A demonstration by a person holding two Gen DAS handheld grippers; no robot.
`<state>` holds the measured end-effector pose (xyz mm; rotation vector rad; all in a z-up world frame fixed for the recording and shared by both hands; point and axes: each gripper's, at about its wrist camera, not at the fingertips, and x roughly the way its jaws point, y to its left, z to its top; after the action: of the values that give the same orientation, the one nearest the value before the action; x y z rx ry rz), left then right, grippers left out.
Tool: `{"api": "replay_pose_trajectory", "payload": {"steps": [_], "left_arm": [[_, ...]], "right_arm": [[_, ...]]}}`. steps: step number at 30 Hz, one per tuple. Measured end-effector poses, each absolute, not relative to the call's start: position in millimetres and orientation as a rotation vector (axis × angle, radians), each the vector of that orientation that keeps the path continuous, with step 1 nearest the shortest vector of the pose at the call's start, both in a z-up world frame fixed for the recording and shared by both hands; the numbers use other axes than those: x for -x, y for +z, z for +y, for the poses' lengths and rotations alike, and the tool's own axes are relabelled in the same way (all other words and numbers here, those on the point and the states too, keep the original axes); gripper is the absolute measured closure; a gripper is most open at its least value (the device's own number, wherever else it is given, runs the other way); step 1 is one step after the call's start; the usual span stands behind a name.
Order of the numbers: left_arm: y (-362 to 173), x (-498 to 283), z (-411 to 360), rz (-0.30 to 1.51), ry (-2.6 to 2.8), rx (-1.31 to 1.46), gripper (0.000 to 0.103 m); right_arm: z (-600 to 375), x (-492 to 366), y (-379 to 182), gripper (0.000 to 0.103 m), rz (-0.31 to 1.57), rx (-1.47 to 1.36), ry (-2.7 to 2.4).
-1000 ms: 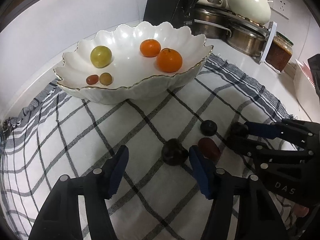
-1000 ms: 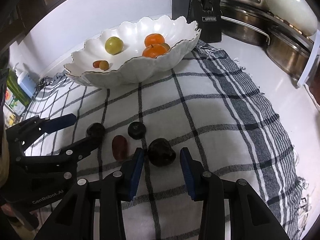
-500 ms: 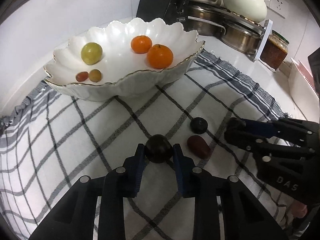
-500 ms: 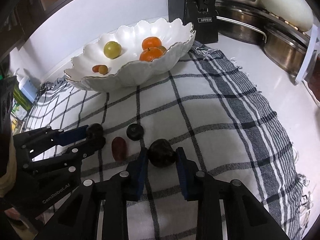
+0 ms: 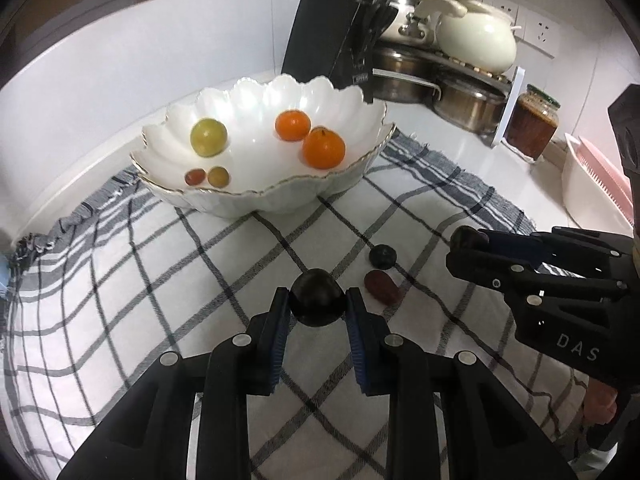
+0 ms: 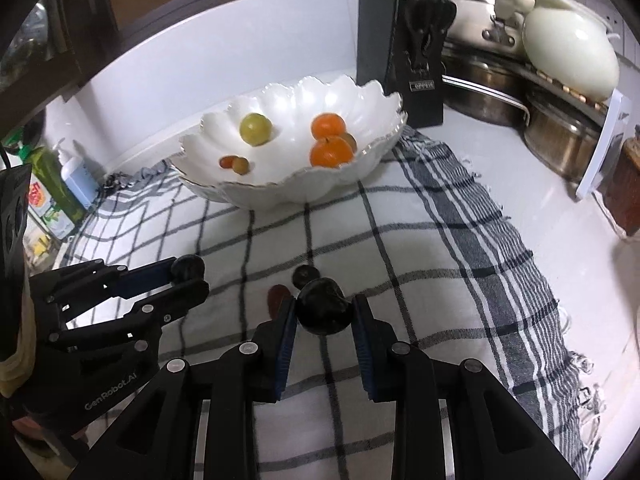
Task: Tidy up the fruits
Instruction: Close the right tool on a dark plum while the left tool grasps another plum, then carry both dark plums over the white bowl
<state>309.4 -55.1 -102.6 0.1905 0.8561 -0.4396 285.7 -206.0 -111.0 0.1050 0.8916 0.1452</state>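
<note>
Now each tool is clamped on a dark plum: left tool point(image 5: 316, 306) on one plum point(image 5: 317, 302), right tool point(image 6: 324, 312) on another point(image 6: 325, 311), above the cloth point(image 5: 160, 280).

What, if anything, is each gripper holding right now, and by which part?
Each holds a dark plum across its middle: the left gripper grips one plum, and the right gripper grips another plum, jaws pressing opposite sides.

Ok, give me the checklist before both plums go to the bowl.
1. Left gripper shut on left plum: ok.
2. Right gripper shut on right plum: ok.
3. Plums lifted off the checked cloth: cannot tell.
4. Bare space in the white bowl: ok.
5. All fruit off the checked cloth: not ok; small dark fruit and red date lie there.
</note>
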Motion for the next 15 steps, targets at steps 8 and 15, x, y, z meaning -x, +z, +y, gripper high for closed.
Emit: {"api": "replay_pose_trajectory", "payload": {"steps": [8, 15], "left_arm": [[-68.6, -296.7, -39.2, 0.757, -0.415, -0.134, 0.075], [-36.7, -287.4, -27.6, 0.671, -0.409, -0.124, 0.075]], "right_arm": [[-197.8, -275.8, -84.9, 0.074, 0.826, -0.09, 0.165], [-190.6, -269.4, -59.3, 0.074, 0.748, -0.061, 0.174]]}}
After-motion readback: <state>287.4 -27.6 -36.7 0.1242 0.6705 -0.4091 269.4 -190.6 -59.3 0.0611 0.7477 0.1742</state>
